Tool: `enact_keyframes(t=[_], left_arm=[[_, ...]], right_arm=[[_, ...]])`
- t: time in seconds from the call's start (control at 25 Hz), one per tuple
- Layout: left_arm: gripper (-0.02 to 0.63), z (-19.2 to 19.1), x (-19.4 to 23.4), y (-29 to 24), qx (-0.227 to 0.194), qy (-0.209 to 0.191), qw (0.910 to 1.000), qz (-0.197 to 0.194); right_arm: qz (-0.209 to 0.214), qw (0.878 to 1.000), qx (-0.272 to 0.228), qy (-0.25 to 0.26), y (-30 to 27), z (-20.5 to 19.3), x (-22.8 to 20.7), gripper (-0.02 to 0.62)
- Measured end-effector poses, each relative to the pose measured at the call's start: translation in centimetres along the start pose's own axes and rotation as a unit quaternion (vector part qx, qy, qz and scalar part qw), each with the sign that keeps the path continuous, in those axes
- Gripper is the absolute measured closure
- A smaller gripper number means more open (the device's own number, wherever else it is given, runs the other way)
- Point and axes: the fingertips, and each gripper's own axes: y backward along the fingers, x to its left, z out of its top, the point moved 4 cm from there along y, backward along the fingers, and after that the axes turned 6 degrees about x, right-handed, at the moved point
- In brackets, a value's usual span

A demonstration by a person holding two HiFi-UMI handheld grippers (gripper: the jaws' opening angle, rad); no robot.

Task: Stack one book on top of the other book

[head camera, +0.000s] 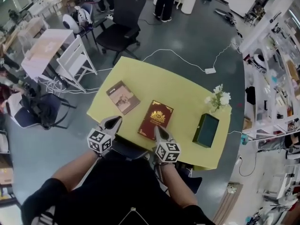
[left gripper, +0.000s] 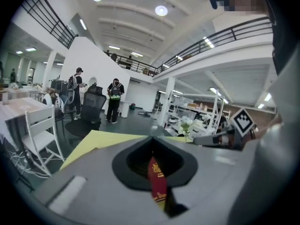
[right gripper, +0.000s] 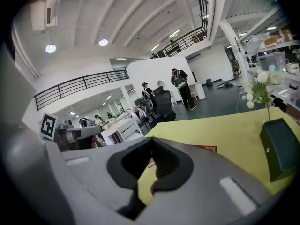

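2 books lie flat and apart on the yellow surface [head camera: 185, 92]: a tan book [head camera: 123, 97] toward its left edge, and a red book [head camera: 156, 118] by the near edge. The left gripper [head camera: 113, 122] and the right gripper [head camera: 159, 131] are both at that near edge, jaws pressed together and holding nothing. The left is between the books, the right at the red book's near right corner. A dark green box [head camera: 206, 130] lies toward the right edge.

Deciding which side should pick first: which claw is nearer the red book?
Right. The right claw is at the red book's near edge; the left claw sits apart to its left, closer to the brown book.
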Motion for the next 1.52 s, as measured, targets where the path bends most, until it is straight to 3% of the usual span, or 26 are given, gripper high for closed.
enact_keyframes(t=[0.24,0.4,0.68,1.0,1.2,1.52], left_arm=[[0.598,0.5,2.6,0.2,0.004,0.000,0.9997,0.025],[0.598,1.2,5.3,-0.7,0.006,-0.017,0.9996,0.020],[0.598,0.9,11.0,-2.2,0.030,-0.034,0.9977,-0.050],[0.600,1.8,19.5,-3.9,0.046,-0.045,0.9893,-0.131],[0.598,1.4,21.7,-4.7,0.046,-0.037,0.9866,-0.152],[0.598,0.6,23.6,-6.3,0.059,-0.020,0.9856,-0.157]], right_arm=[[0.007,1.000,0.004,0.007,-2.2,1.4,0.0,0.592],[0.004,1.000,0.005,0.003,-4.0,1.6,1.2,0.592],[-0.049,0.999,0.006,-0.019,-9.4,1.6,4.5,0.592],[-0.128,0.990,-0.009,-0.058,-15.7,2.5,9.5,0.592],[-0.150,0.987,-0.018,-0.060,-17.3,3.4,11.0,0.592],[-0.143,0.987,0.001,-0.079,-20.5,1.5,10.4,0.592]])
